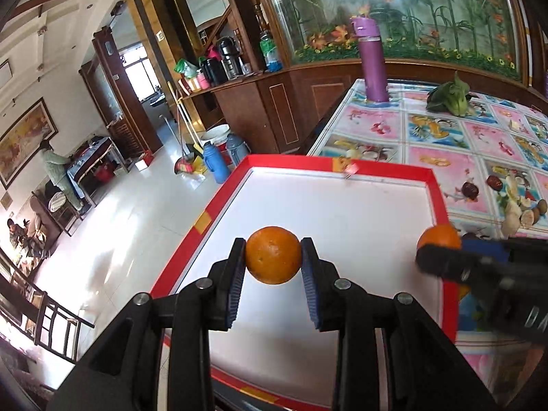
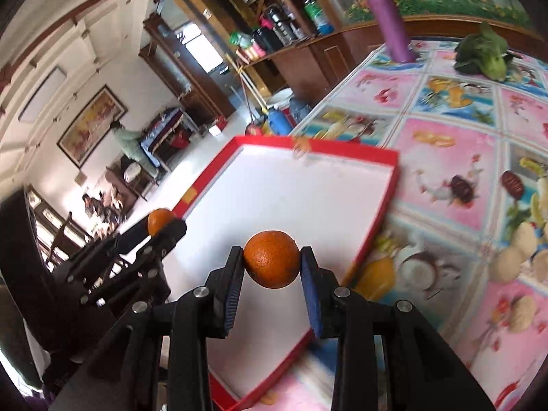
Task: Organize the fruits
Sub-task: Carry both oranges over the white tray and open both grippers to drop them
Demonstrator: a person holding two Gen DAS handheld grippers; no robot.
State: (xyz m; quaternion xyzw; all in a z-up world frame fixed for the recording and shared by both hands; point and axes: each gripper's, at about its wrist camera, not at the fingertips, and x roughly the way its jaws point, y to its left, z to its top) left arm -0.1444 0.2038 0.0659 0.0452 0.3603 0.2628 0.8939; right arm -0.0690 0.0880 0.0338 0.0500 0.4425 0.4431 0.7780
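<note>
My left gripper [image 1: 273,257] is shut on an orange [image 1: 273,255], held over the white floor of a red-rimmed tray [image 1: 342,165]. In the left wrist view my right gripper [image 1: 441,250] comes in from the right with a second orange [image 1: 440,235] above the tray's right rim. My right gripper [image 2: 272,260] is shut on that orange [image 2: 271,259] above the tray [image 2: 390,185]. In the right wrist view the left gripper [image 2: 162,224] and its orange [image 2: 159,220] show at the tray's left edge.
The tray sits at the corner of a table with a fruit-print cloth [image 1: 455,137]. A purple bottle [image 1: 373,58] and a leafy green vegetable [image 1: 448,97] stand at the far side. The floor drops away left of the tray. A person [image 1: 58,171] stands far off.
</note>
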